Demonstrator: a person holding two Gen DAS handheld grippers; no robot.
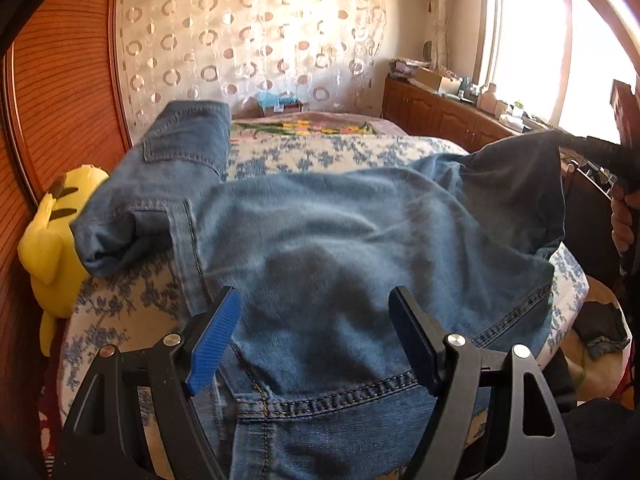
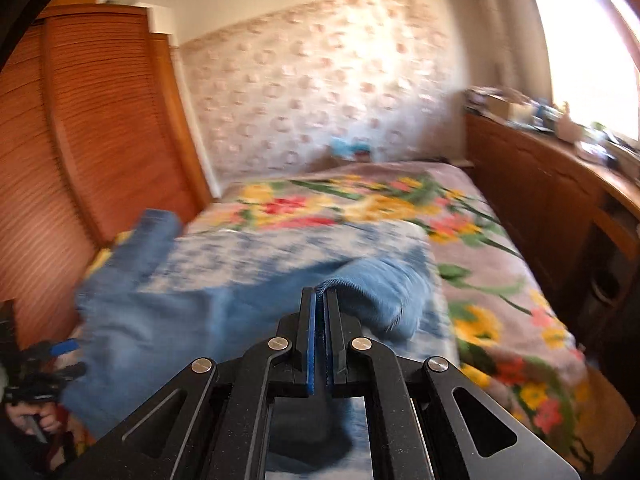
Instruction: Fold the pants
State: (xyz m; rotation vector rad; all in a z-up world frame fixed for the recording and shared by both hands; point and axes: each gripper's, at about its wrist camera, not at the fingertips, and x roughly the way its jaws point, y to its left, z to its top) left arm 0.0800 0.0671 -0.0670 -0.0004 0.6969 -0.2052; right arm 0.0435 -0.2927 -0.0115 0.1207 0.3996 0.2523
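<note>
Two blue-padded fingers of the right gripper point(image 2: 319, 292) are pinched together on a hem edge of the jeans point(image 1: 360, 240), lifting that corner off the bed point(image 2: 500, 280). Only the left wrist view shows the left gripper point(image 1: 316, 312) clearly: jaws spread wide above the denim, clasping nothing. It also shows a pocketed part folded over at the left beside a yellow plush toy point(image 1: 52, 240), and a person's hand point(image 1: 626, 220) at the right edge. Jeans lie across the blue-flowered cover, long axis running left to right. No writing is legible.
</note>
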